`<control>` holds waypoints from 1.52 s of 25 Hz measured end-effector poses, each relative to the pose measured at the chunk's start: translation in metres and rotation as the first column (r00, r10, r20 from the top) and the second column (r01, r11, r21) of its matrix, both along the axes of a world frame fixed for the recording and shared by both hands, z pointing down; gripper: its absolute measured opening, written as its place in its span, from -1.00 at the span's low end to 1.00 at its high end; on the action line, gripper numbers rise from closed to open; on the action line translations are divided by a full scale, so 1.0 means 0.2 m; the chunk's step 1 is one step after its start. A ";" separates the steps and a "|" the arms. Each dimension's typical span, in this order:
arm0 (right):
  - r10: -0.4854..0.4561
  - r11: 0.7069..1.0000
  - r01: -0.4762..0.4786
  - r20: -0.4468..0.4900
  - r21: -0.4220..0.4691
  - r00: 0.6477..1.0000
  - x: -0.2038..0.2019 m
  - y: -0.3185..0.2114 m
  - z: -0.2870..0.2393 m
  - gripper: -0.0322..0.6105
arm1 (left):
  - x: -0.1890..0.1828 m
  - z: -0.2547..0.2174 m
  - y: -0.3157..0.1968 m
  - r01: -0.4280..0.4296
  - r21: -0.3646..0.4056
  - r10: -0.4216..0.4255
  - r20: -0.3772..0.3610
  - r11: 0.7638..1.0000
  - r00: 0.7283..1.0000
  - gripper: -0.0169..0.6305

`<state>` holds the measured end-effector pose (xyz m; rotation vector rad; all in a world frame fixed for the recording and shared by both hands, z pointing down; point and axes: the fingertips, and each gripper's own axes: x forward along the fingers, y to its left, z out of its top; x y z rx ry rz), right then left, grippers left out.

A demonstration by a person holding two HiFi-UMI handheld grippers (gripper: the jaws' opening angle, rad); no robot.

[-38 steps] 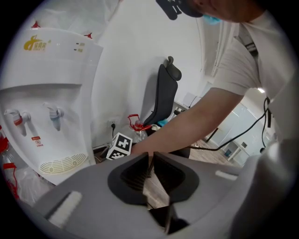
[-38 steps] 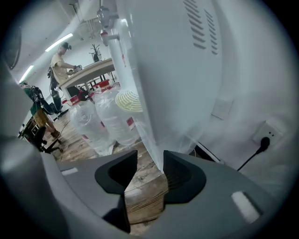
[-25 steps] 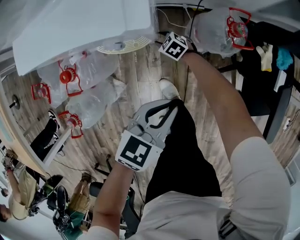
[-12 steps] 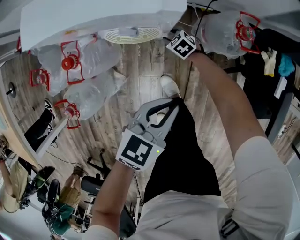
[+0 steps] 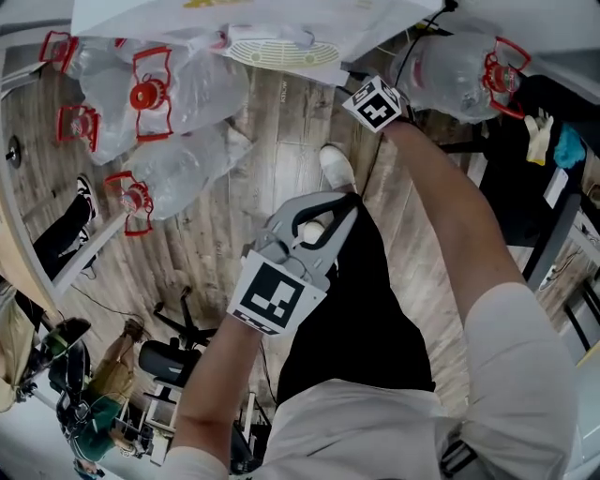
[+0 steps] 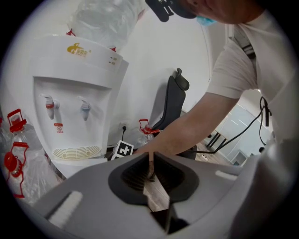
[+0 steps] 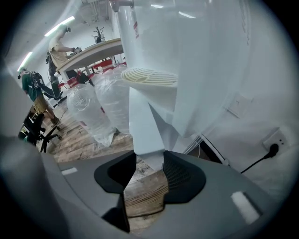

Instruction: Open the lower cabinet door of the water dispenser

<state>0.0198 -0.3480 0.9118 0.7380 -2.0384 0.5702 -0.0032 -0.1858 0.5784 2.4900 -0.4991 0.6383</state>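
Observation:
The white water dispenser (image 5: 309, 19) fills the top of the head view, its drip tray (image 5: 272, 49) facing me. My right gripper (image 5: 361, 86) reaches under it, the marker cube (image 5: 375, 103) showing. In the right gripper view the lower cabinet door (image 7: 145, 121) stands as a white panel swung outward, its edge held between the jaws of my right gripper (image 7: 148, 163). My left gripper (image 5: 333, 202) hangs over my leg, away from the dispenser, shut with nothing in it. The left gripper view shows the dispenser (image 6: 74, 93) and its taps beyond the left gripper (image 6: 150, 175).
Several big clear water bottles with red caps (image 5: 178, 94) lie left of the dispenser on the wooden floor, and one more (image 5: 469, 61) to its right. A black table (image 5: 525, 141) stands at the right. People and office chairs (image 5: 112, 375) are at the lower left. A wall socket (image 7: 275, 140) sits behind.
The right gripper's cube has drifted slightly right and down in the head view, and the white panel now spreads further across the top. The left gripper has barely moved.

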 end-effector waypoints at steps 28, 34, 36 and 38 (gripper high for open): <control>-0.216 0.966 0.215 0.007 -0.144 0.976 -0.85 0.71 0.06 -0.44 | -0.74 -0.09 0.26 0.274 0.030 -0.273 -0.019 0.961 0.962 -0.77; -0.272 0.953 0.272 0.022 -0.133 0.962 -1.08 0.76 0.02 -0.46 | -0.87 -0.10 0.35 0.352 0.022 -0.351 -0.016 0.936 0.936 -0.77; -0.278 0.951 0.280 0.029 -0.130 0.960 -1.14 0.77 0.01 -0.46 | -0.90 -0.10 0.38 0.370 0.032 -0.370 -0.022 0.928 0.929 -0.77; -0.287 0.949 0.289 0.034 -0.126 0.957 -1.21 0.78 0.01 -0.46 | -0.94 -0.09 0.41 0.390 0.036 -0.390 -0.026 0.920 0.921 -0.77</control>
